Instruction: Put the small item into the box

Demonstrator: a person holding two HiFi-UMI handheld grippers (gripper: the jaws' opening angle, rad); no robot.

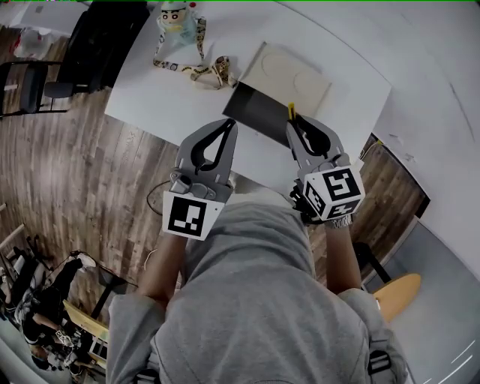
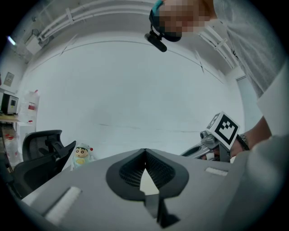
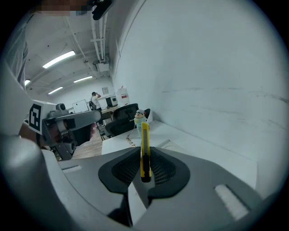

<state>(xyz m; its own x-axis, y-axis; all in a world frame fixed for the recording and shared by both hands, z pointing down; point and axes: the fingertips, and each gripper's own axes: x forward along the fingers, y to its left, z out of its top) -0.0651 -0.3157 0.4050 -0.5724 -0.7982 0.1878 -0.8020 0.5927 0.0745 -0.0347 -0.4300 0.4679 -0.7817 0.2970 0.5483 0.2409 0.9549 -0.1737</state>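
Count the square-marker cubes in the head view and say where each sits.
2. One marker cube is on the left gripper, at picture left; the other is on the right gripper, which grips a yellow utility knife. None seems hidden.

From the head view we see only the yellow tip of the utility knife (image 1: 291, 111); the rest is buried in the right gripper (image 1: 297, 124). That gripper also covers one corner of the box (image 1: 259, 112). The top edge cuts off the toy figure (image 1: 178, 21).
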